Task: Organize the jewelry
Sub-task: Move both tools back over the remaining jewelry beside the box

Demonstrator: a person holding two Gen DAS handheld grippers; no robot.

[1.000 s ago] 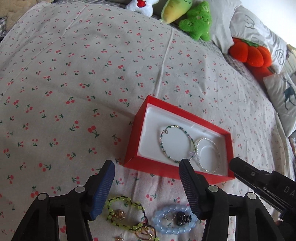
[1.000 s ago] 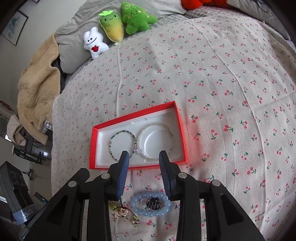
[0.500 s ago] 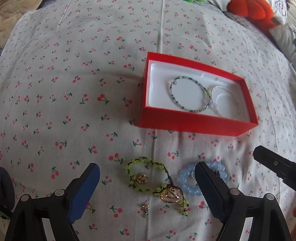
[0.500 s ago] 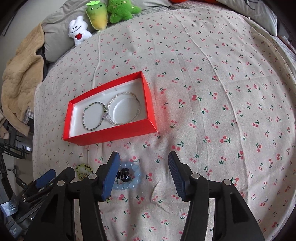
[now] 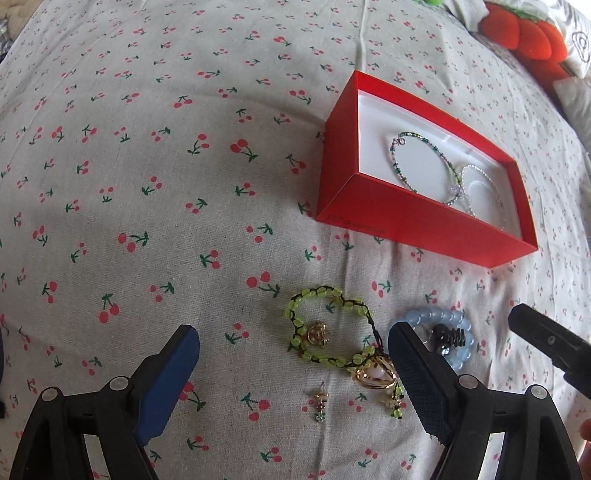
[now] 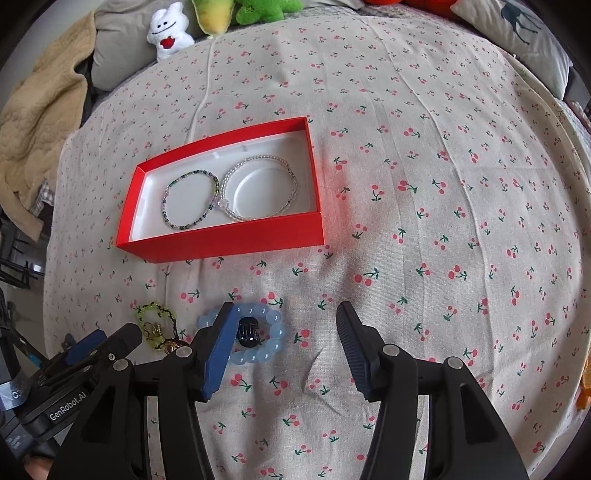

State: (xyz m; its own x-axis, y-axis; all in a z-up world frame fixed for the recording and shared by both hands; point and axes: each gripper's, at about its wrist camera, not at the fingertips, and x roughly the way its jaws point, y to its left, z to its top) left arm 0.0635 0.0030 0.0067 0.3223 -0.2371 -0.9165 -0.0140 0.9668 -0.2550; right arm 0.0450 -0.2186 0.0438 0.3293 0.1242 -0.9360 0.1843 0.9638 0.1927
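While both tools gape empty, red box holds two bracelets.

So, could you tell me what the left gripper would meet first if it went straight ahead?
Probably the green bead bracelet lying on the bedspread, between its open fingers; depth is hard to judge.

We are in a home bedroom: a bed under a cherry-print sheet fills both views. At eleven o'clock a white plush toy leans on a grey pillow, a tan quilted blanket bunched at ten o'clock, a deer-print cushion at one o'clock.
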